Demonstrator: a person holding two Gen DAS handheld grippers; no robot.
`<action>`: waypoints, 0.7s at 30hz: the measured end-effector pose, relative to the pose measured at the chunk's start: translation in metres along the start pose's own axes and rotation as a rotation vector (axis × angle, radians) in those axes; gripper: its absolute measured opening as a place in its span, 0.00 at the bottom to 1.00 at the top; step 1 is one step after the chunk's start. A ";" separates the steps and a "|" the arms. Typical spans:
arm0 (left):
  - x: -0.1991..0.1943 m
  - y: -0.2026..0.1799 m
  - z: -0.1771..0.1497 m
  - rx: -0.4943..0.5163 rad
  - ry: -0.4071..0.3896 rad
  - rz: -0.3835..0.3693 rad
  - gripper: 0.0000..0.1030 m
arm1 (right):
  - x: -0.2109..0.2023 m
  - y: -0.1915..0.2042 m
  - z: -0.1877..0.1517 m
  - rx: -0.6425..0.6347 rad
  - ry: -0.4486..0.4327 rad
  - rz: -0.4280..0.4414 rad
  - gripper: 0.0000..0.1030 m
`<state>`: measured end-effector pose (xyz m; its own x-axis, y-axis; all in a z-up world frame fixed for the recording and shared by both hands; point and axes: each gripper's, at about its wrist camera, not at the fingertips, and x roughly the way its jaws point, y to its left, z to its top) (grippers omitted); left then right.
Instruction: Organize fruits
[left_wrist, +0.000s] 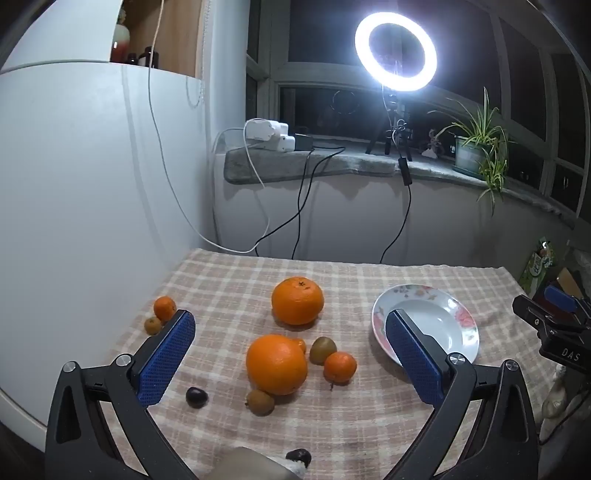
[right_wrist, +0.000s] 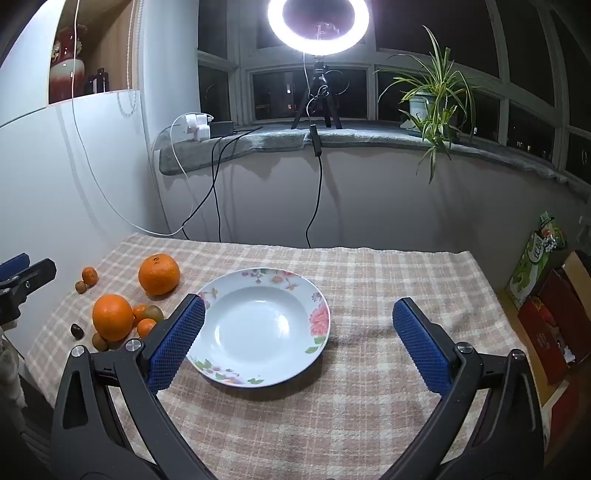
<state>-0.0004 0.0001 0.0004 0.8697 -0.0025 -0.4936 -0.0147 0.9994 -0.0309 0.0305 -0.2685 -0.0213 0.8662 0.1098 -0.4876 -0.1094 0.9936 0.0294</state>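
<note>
On the checked cloth lie two big oranges (left_wrist: 297, 300) (left_wrist: 277, 364), small mandarins (left_wrist: 340, 366) (left_wrist: 164, 308), greenish-brown small fruits (left_wrist: 322, 349) (left_wrist: 260, 402) and a dark plum (left_wrist: 196, 397). A white flowered plate (left_wrist: 439, 325) stands empty to their right; it also shows in the right wrist view (right_wrist: 258, 325). My left gripper (left_wrist: 290, 350) is open above the fruit cluster, holding nothing. My right gripper (right_wrist: 299, 332) is open over the plate's right side, empty. The fruits (right_wrist: 112, 322) lie left of the plate.
A ring light on a tripod (right_wrist: 318, 33), a potted plant (right_wrist: 436, 92) and chargers with cables (left_wrist: 269, 136) stand on the window sill behind the table. A white wall (left_wrist: 92, 184) borders the left. Boxes and a green bag (right_wrist: 535, 266) stand at the right.
</note>
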 end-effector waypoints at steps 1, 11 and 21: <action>0.000 0.000 0.000 0.001 -0.003 -0.003 0.99 | 0.000 0.000 0.000 0.000 0.003 0.002 1.00; -0.002 0.007 0.000 -0.017 -0.009 0.012 0.99 | -0.002 -0.004 0.001 -0.007 0.011 -0.005 1.00; -0.003 0.002 -0.004 -0.012 -0.006 0.012 0.99 | -0.007 -0.002 0.004 0.005 0.013 -0.044 1.00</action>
<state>-0.0049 0.0022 -0.0012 0.8724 0.0100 -0.4887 -0.0311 0.9989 -0.0351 0.0263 -0.2717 -0.0141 0.8634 0.0659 -0.5002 -0.0689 0.9975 0.0126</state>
